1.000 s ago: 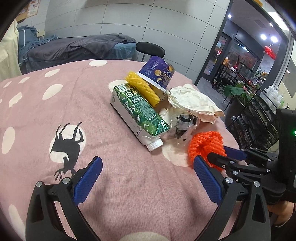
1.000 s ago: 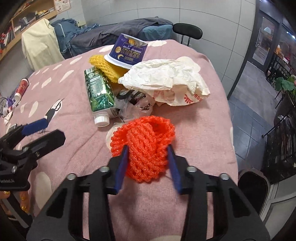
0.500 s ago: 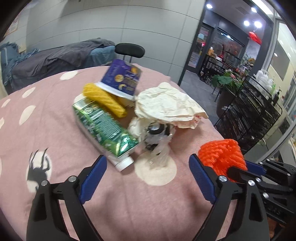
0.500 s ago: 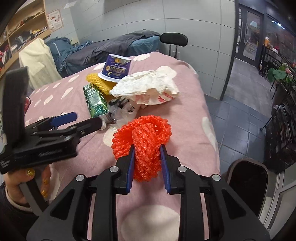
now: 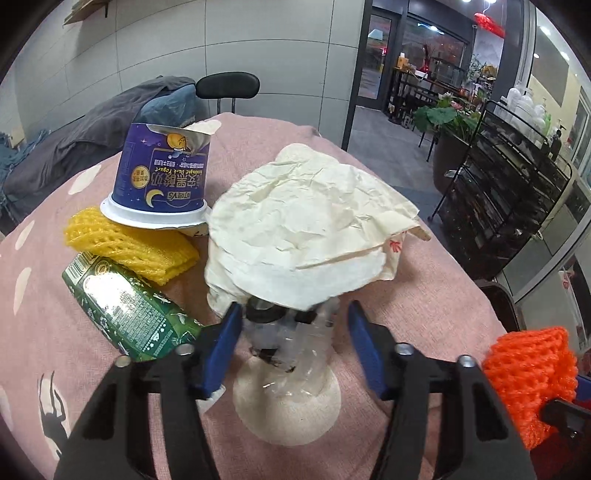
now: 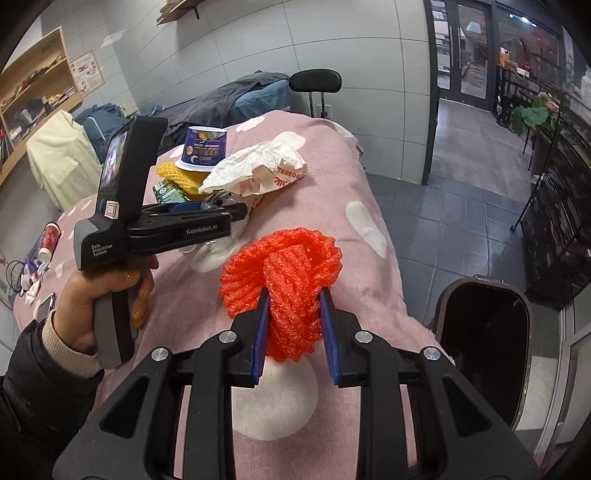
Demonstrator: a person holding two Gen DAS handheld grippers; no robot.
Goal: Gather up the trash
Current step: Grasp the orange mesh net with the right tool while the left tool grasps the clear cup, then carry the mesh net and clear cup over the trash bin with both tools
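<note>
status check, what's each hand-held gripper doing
Right hand-held gripper shut on orange foam net, near bin. Left hand-held gripper closing around clear plastic wrapper, under crumpled paper bag.

Both views are evenly lit by soft indoor light from overhead, with only faint shadows on the pink cloth (image 5: 424,288). In the left wrist view, 2 small ceiling lamps (image 5: 489,3) glare at the far right, and the green carton (image 5: 125,310) carries a white sheen. Fisheye lenses bend the wall tiles (image 6: 369,44) and doorframes, and black vignetting fills all 4 corners. Focus is sharp throughout, without motion blur. The far right storefront is dim.
</note>
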